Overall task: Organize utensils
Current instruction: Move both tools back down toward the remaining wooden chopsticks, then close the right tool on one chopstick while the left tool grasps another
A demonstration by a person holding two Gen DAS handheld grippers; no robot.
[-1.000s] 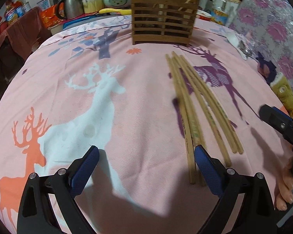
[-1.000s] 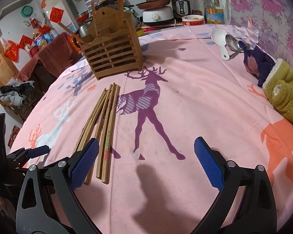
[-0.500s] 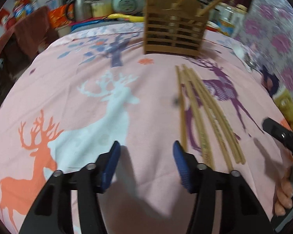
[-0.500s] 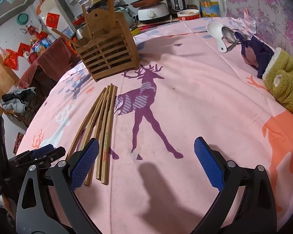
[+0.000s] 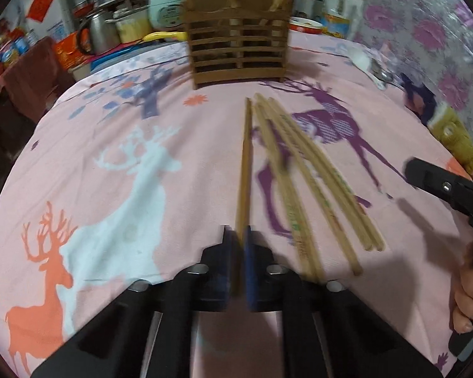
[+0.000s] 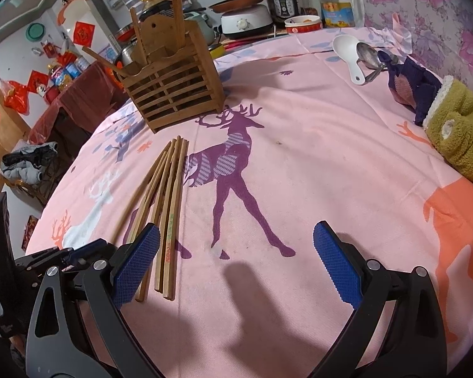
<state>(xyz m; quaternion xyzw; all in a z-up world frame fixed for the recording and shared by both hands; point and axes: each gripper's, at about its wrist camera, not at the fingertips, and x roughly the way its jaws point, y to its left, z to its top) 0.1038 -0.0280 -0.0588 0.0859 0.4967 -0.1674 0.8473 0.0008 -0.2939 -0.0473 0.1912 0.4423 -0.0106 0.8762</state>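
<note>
Several bamboo chopsticks [image 5: 312, 182] lie in a fan on the pink deer tablecloth [image 5: 110, 119], in front of a slatted wooden utensil holder [image 5: 236, 50] with a few sticks standing in it. My left gripper [image 5: 240, 242] has its jaws closing on the near end of one chopstick [image 5: 245, 163], the blue pads pressing it; this stick points toward the holder, apart from the others. In the right wrist view the loose chopsticks [image 6: 168, 195] lie left of my right gripper [image 6: 236, 261], which stands wide open over bare cloth with nothing between its fingers. The holder [image 6: 173, 94] is behind them.
A white spoon [image 6: 347, 50] and a metal spoon [image 6: 367, 55] lie at the far right, beside a blue and green fabric mitt [image 6: 457, 132]. Pots, a rice cooker and bottles crowd the counter behind the table. The table's left edge drops to a cluttered floor.
The left gripper's jaws went from wide open to closed on one chopstick, which now lies apart, left of the bunch. The right gripper stayed open in place.
</note>
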